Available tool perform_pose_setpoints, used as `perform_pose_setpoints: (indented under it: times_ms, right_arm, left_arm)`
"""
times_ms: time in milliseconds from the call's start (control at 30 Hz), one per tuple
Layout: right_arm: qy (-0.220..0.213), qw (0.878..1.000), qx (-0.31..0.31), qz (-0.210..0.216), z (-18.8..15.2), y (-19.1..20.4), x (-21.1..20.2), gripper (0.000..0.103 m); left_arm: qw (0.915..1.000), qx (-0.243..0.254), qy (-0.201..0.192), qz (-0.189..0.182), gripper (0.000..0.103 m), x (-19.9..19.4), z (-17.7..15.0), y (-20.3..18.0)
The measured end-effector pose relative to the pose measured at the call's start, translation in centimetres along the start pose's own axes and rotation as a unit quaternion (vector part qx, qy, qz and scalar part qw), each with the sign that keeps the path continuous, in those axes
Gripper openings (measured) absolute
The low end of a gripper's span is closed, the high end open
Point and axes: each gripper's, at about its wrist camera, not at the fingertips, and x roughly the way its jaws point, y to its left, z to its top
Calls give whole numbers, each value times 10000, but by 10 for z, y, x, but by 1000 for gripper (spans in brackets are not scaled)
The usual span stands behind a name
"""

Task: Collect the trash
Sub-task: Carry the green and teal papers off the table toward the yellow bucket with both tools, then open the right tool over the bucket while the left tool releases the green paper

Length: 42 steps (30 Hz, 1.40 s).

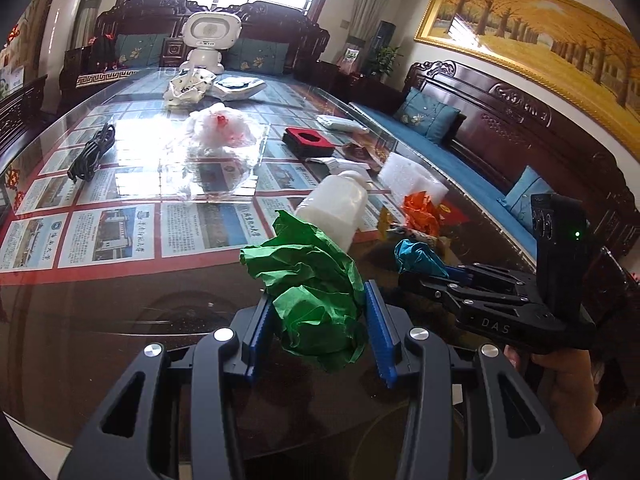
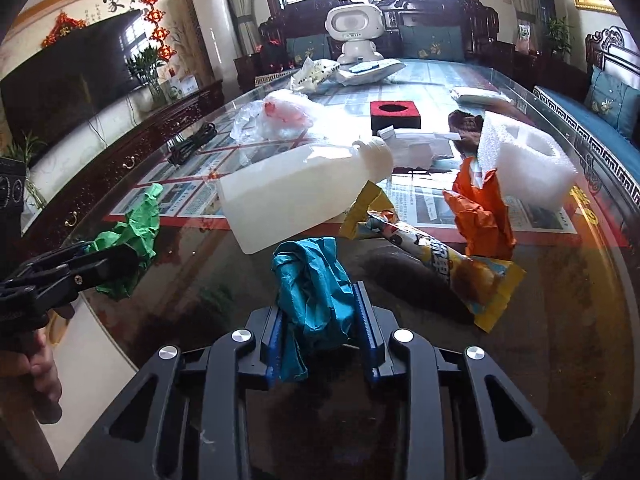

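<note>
My left gripper (image 1: 320, 312) is shut on a crumpled green paper (image 1: 308, 284) and holds it just above the near end of the glass table (image 1: 120, 300). My right gripper (image 2: 320, 312) is shut on a crumpled teal paper (image 2: 316, 284). In the left wrist view the right gripper (image 1: 424, 270) shows at the right with the teal paper (image 1: 416, 254). In the right wrist view the left gripper (image 2: 96, 258) shows at the left with the green paper (image 2: 132, 236). A white plastic bottle (image 2: 296, 188) lies on its side just beyond both grippers.
A yellow snack wrapper (image 2: 440, 256), crumpled orange paper (image 2: 484, 212) and white foam block (image 2: 524, 160) lie at the right. Farther off are a clear plastic bag (image 2: 280, 116), red-and-black box (image 2: 395, 114), black cable (image 1: 90, 152) and white robot toy (image 2: 356, 28).
</note>
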Motion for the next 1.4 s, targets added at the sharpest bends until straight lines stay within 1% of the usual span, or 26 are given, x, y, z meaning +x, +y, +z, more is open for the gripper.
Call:
perform_pose_setpoints:
  times_ms: [167,300,467,633,833,967,1067,1167,1267,1300,1333,1400]
  right_arm:
    - [-186,9998,-62,-6,-9,-3,-33,31]
    - [-288,9995,-82,99,-22,-5,-66,31]
    - [-460,9987,-46,236,-47,-11,-114,31]
    - [-516,9985,54,161,-83,-20,-150,31]
    - [-297,9993,193,-71,-138,-26,-166,31]
    - [-61,9993,305,-217,-175,-29,-166,32]
    - [79,9988,403,-261,-193,-31,-164,32]
    - [116,9985,448,-301,-206,-31,-161,33]
    - [177,9981,489,-339,-216,-31,-159,39]
    - [201,9979,475,-380,-219,-30,-159,43]
    - [224,9977,471,-436,-219,-31,-158,57]
    - [180,9976,454,-499,-219,-33,-158,67]
  left_arm:
    - [9998,190,-1,-92,44,-8,-6,-26]
    - [9991,361,101,-204,44,-11,-18,-55]
    - [9975,537,232,-403,44,-16,-41,-96]
    - [9953,692,376,-566,44,-16,-65,-128]
    - [9918,899,575,-702,44,-12,-100,-157]
    - [9897,940,750,-780,44,-7,-124,-167]
    - [9874,1009,922,-803,44,-6,-143,-176]
    - [9859,1043,1034,-802,44,-4,-157,-179]
    - [9852,1027,1111,-811,44,-1,-167,-180]
    - [9850,1019,1130,-809,44,0,-169,-180]
    - [9850,1001,1150,-807,44,1,-171,-180]
    - [9851,959,1181,-804,44,3,-174,-178]
